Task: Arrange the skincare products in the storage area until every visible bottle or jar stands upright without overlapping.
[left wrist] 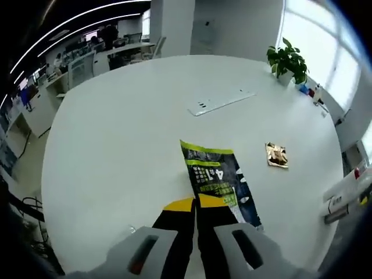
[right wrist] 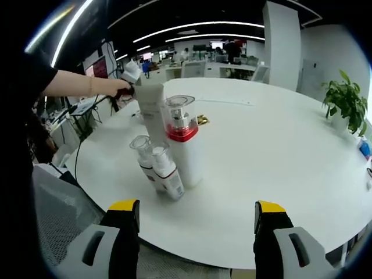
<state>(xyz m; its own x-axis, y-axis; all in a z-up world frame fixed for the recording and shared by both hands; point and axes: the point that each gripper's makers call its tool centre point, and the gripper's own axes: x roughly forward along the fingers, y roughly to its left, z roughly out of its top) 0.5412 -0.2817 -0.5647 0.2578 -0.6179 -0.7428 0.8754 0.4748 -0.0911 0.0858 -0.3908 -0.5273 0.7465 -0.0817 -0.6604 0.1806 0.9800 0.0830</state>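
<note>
Now left gripper (left wrist: 196, 204) grips flat glossy tube (left wrist: 218, 177).

"4in1" on the dark sachet (left wrist: 220, 179)

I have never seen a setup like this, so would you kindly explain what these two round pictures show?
A person holds a two-jaw gripper in each hand, and each carries a fisheye camera. The left gripper view looks along the left gripper, jaws together, at a white table with a printed packet. The right gripper view looks past the open right gripper at a cluster of upright skincare bottles. There the left gripper appears near a tall white tube.
</note>
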